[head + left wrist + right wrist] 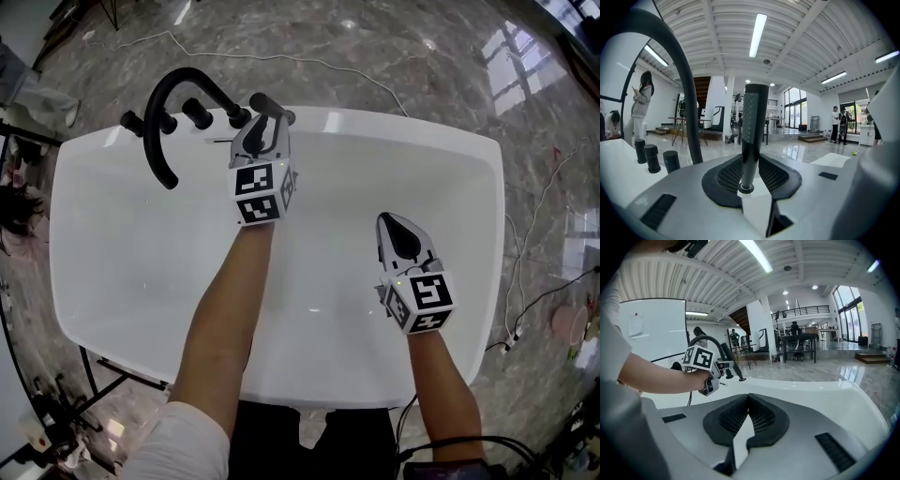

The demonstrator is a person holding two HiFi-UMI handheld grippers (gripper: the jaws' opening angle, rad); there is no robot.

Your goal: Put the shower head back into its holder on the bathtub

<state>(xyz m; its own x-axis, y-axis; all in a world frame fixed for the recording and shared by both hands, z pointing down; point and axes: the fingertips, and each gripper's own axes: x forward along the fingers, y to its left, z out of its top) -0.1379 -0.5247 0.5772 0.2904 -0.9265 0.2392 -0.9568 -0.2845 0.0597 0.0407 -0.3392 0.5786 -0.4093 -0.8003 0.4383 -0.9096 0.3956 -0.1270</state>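
The shower head stands upright at the bathtub's far rim beside the tap, clamped between the left gripper's pads. Its foot seems to be at the holder, so seating and release likely remain. Only the left gripper view shows that foot. The head view shows the right gripper, closed and empty, over the basin.

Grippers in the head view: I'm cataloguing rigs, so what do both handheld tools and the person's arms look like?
Each claw, on the left gripper and right gripper, is pale grey with black ribbed pads, tapering to a point. Behind each sits a white cube printed with black square markers. The forearms are bare; a white sleeve shows on the left upper arm.
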